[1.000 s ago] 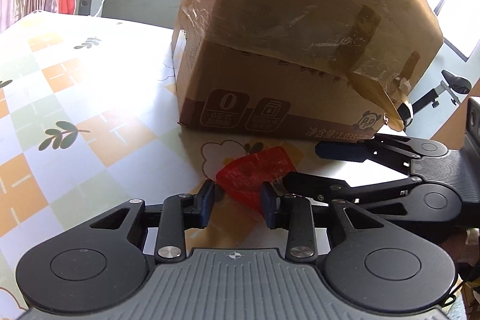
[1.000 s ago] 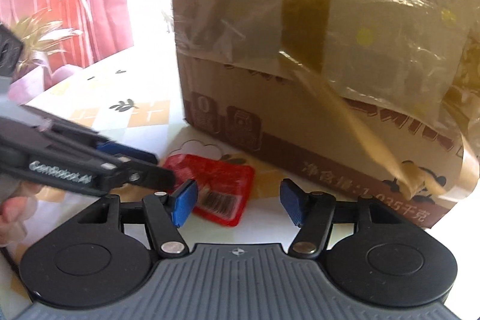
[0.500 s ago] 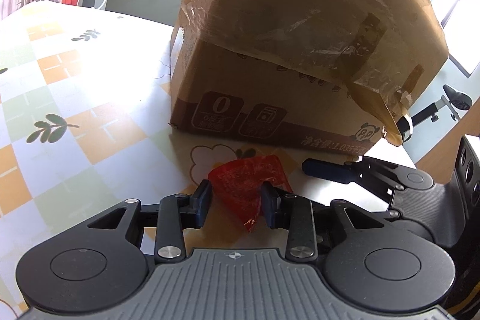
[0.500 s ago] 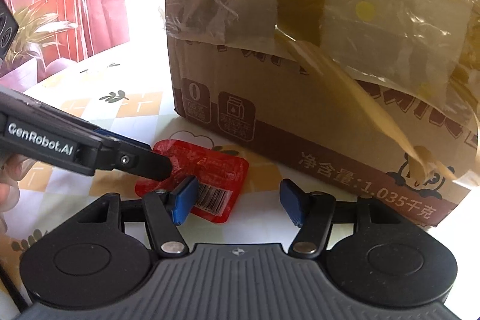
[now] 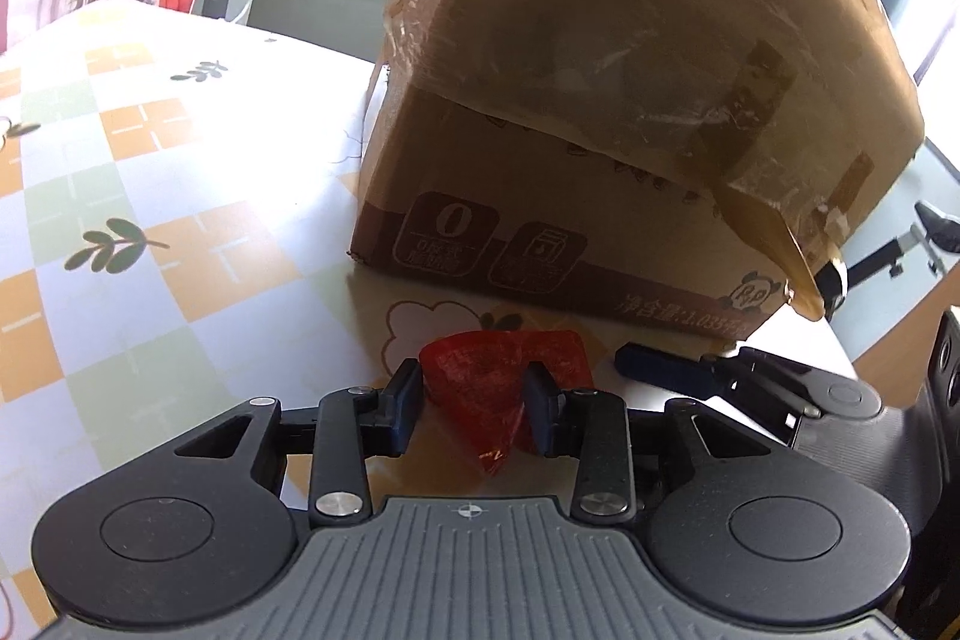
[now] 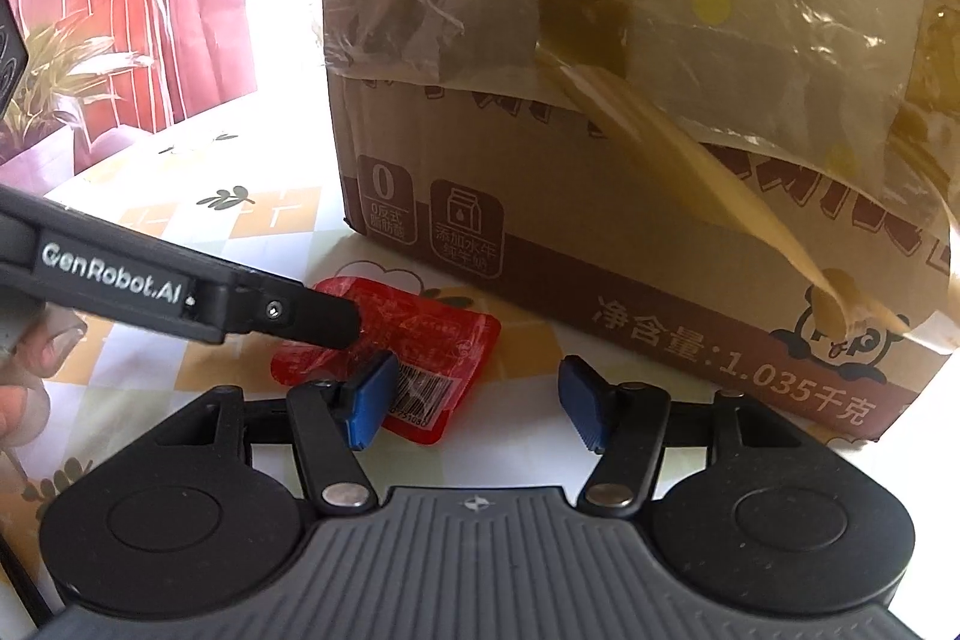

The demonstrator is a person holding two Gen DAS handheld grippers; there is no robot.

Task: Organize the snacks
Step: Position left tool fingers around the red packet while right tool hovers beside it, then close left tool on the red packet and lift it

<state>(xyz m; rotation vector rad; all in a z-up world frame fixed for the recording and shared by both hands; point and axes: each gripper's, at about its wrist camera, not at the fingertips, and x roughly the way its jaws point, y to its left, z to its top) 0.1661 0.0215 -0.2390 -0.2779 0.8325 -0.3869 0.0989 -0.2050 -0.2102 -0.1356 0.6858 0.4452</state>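
A red snack packet lies on the patterned table in front of a taped cardboard box. My left gripper has the packet between its jaws. Both pads touch its sides and it buckles, one corner pointing back at the camera. The jaws are opening. In the right wrist view one left finger rests over the packet, whose barcode end shows. My right gripper stands open just right of the packet with nothing between its fingers. One of its blue fingers reaches in from the right.
The box fills the space straight ahead, with loose tape hanging off its front right corner. A person's fingers show at the left edge. A red chair and a plant stand beyond the table.
The left gripper has rolled slightly, and the packet between its pads now shows a corner pointing towards the camera. The right gripper's fingers have drawn back to the right, away from the packet.
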